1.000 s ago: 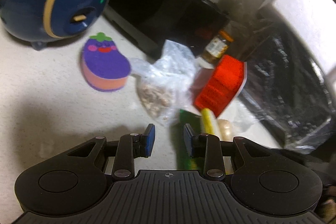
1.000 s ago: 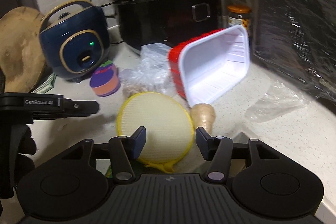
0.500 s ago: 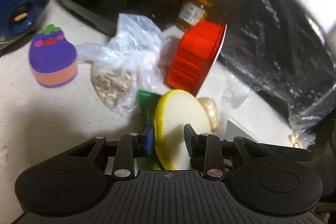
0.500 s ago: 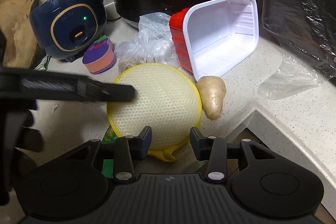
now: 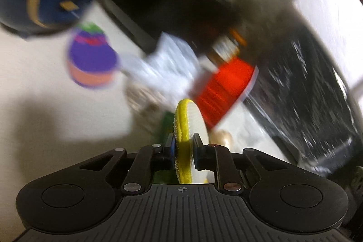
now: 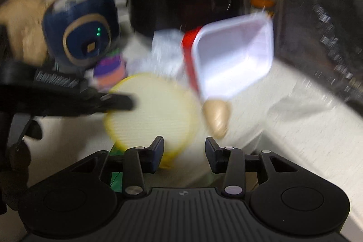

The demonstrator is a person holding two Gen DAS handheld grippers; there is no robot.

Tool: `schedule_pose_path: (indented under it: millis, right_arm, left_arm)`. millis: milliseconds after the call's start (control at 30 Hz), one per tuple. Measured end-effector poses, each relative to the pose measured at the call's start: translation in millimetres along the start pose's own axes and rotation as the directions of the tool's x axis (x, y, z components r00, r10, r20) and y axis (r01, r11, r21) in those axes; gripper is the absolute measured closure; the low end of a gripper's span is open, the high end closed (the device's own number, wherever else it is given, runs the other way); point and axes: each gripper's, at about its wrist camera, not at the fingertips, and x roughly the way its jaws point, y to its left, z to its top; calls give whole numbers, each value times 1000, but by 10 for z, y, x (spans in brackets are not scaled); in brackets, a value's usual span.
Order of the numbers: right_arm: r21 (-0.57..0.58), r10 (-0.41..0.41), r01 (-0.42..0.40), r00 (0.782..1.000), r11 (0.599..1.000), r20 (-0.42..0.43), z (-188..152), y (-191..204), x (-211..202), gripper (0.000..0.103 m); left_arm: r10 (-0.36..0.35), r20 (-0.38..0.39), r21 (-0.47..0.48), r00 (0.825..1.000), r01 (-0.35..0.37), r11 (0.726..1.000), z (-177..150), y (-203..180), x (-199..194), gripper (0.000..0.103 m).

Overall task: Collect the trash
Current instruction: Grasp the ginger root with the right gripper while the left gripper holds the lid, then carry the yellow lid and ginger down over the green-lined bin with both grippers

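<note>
My left gripper (image 5: 184,147) has just been closing and now pinches the round, yellow-rimmed mesh pad (image 5: 189,126) edge-on — coarse weave, soft fabric border. My right gripper (image 6: 183,152) hangs with jaws apart, nothing between them, above the speckled counter (image 6: 261,110). Beyond lie a crinkled clear bag (image 5: 168,67) and a ribbed red tray (image 5: 226,87), white inside — both blurred

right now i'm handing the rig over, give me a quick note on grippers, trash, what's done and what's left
Left gripper: jaws have just closed onto the round yellow pad, gripped edge-on.
Right gripper: open, nothing in it, hovering near the counter edge.
On the counter: red tray on its side, plastic bag, a beige lump, purple sponge.
Done: pad gripped.
Left: bin the pad, then the remaining trash.
</note>
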Motion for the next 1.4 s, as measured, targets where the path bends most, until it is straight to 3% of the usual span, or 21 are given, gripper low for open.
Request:
schedule_pose_path:
  millis: [100, 167, 500, 600, 633, 1033, 1167, 1400]
  right_arm:
    - [36, -37, 35, 998, 999, 48, 122, -144, -26, 52]
    - [44, -70, 68, 997, 997, 40, 199, -204, 90, 52]
    - [-20, -104, 103, 991, 994, -82, 297, -179, 801, 52]
    - [-15, -114, 113, 990, 993, -87, 269, -168, 842, 67]
    - [-12, -108, 108, 990, 994, -91, 272, -168, 833, 67]
    - [132, 78, -72, 996, 989, -45, 56, -132, 83, 67]
    - [147, 32, -27, 999, 989, -33, -95, -285, -167, 67]
    - [241, -99, 113, 993, 964, -67, -570, -821, -495, 67]
  left_arm:
    - [23, 26, -34, 999, -22, 999, 13, 143, -182, 84]
    - [39, 36, -41, 999, -37, 998, -24, 201, -279, 84]
    - [77, 128, -92, 989, -65, 994, -136, 334, -649, 85]
    - [66, 143, -86, 988, -54, 995, -126, 316, -697, 85]
    - [60, 144, -82, 988, -49, 995, -123, 299, -696, 85]
    - [-6, 147, 18, 989, 3, 1000, -67, -99, -623, 86]
    - [-70, 103, 98, 992, 60, 993, -132, -408, -499, 86]
    - [-141, -64, 195, 988, 151, 969, -451, -918, -90, 85]
